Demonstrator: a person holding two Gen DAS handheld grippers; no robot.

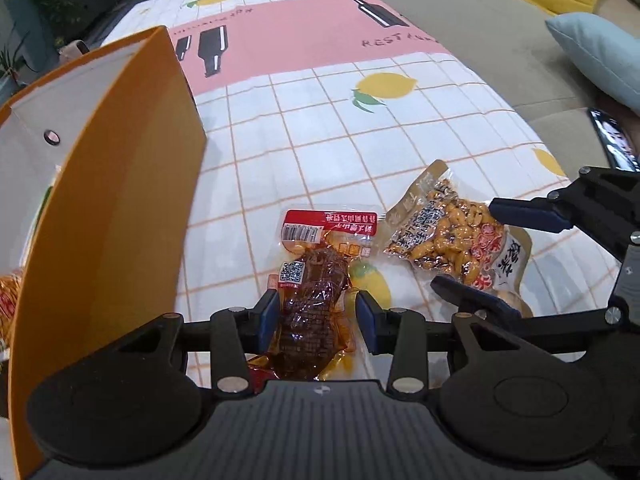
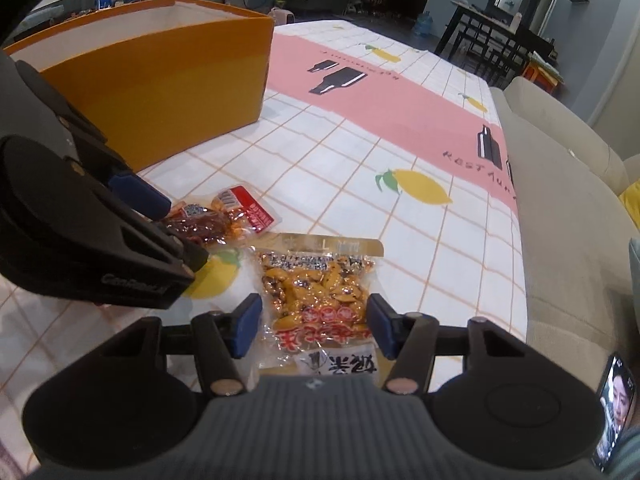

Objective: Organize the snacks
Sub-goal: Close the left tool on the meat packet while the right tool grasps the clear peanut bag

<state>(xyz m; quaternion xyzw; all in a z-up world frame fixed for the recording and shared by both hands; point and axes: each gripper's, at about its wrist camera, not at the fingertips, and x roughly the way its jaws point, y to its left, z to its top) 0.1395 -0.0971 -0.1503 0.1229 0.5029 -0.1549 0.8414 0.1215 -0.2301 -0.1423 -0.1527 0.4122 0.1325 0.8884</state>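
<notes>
On the checked tablecloth (image 2: 328,168), left gripper (image 1: 316,316) straddling a brown meat packet (image 1: 310,312), pads' contact unclear, right gripper (image 2: 314,328) open around a bean packet (image 2: 320,296), orange box (image 2: 160,92) nearby.

Black linkage arms, blue jaws (silver pivot screws), ribbed grey housing

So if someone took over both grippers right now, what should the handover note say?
Left gripper: straddles the brown meat snack packet; whether its pads grip can't be told.
Right gripper: open around the yellow nut snack packet, pads clear of it.
Both packets lie on the lemon-print tablecloth, apart from the orange box.
Done: some red-and-orange packaging shows inside the box.
Left: grip both packets and move them into the box.
</notes>
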